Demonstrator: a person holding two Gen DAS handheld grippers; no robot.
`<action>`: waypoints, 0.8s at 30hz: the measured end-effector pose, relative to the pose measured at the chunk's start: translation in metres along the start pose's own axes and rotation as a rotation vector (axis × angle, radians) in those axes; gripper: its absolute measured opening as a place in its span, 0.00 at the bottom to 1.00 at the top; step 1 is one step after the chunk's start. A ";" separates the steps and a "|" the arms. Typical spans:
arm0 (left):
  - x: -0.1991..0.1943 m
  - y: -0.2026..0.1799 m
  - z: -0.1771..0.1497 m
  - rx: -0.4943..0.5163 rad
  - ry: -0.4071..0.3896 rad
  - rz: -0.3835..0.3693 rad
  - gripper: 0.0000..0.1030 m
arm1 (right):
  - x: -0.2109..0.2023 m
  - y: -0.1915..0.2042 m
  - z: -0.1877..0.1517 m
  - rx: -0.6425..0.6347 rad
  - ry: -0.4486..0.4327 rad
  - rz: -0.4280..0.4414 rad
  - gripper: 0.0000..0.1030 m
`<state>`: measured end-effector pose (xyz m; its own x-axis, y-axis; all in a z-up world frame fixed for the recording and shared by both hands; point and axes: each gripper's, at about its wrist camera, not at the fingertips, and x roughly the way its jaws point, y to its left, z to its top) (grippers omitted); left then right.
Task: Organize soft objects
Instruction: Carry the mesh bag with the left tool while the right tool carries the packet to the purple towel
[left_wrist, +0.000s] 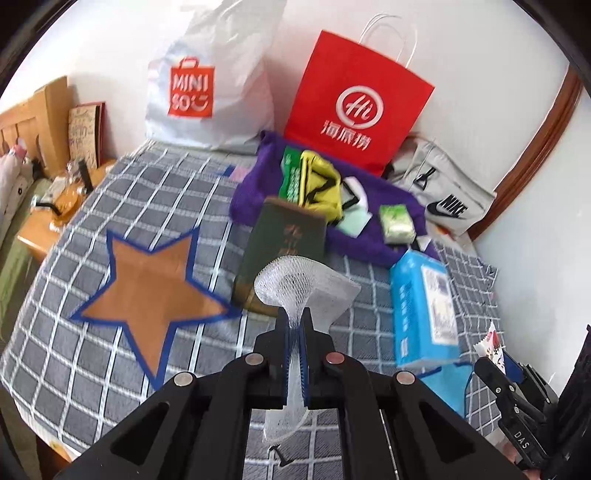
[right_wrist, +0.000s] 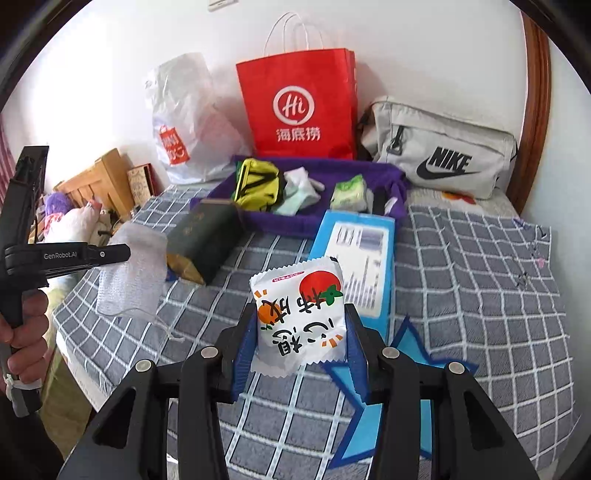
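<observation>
My left gripper (left_wrist: 295, 325) is shut on a white foam net sleeve (left_wrist: 303, 284), held above the checked bed cover; the sleeve (right_wrist: 129, 273) also shows at the left of the right wrist view. My right gripper (right_wrist: 301, 325) is shut on a white snack packet (right_wrist: 299, 314) printed with a tomato and orange, lifted off the bed. A purple fabric tray (right_wrist: 306, 221) at the back holds a yellow pouch (right_wrist: 256, 182), pale socks (right_wrist: 301, 190) and a green tissue pack (right_wrist: 349, 192).
A dark green book (left_wrist: 280, 251) and a blue tissue box (left_wrist: 421, 310) lie before the tray. An orange star patch (left_wrist: 147, 291) and a blue star patch (right_wrist: 406, 387) mark the cover. A red paper bag (right_wrist: 299, 107), a white plastic bag (left_wrist: 207, 81) and a grey Nike bag (right_wrist: 443, 155) line the wall.
</observation>
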<state>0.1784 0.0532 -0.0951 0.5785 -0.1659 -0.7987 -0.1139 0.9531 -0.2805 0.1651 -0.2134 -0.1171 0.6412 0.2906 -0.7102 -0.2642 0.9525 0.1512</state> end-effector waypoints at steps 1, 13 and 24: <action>-0.001 -0.002 0.004 0.003 -0.006 -0.004 0.05 | 0.000 -0.001 0.003 0.002 -0.002 -0.002 0.43; 0.007 -0.019 0.047 0.045 -0.054 -0.014 0.05 | 0.010 -0.016 0.049 0.035 -0.039 -0.030 0.43; 0.024 -0.023 0.087 0.052 -0.082 -0.006 0.05 | 0.039 -0.033 0.087 0.079 -0.059 -0.043 0.43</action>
<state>0.2653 0.0494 -0.0616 0.6435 -0.1527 -0.7501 -0.0689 0.9644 -0.2555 0.2616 -0.2254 -0.0906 0.6930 0.2519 -0.6755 -0.1794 0.9677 0.1769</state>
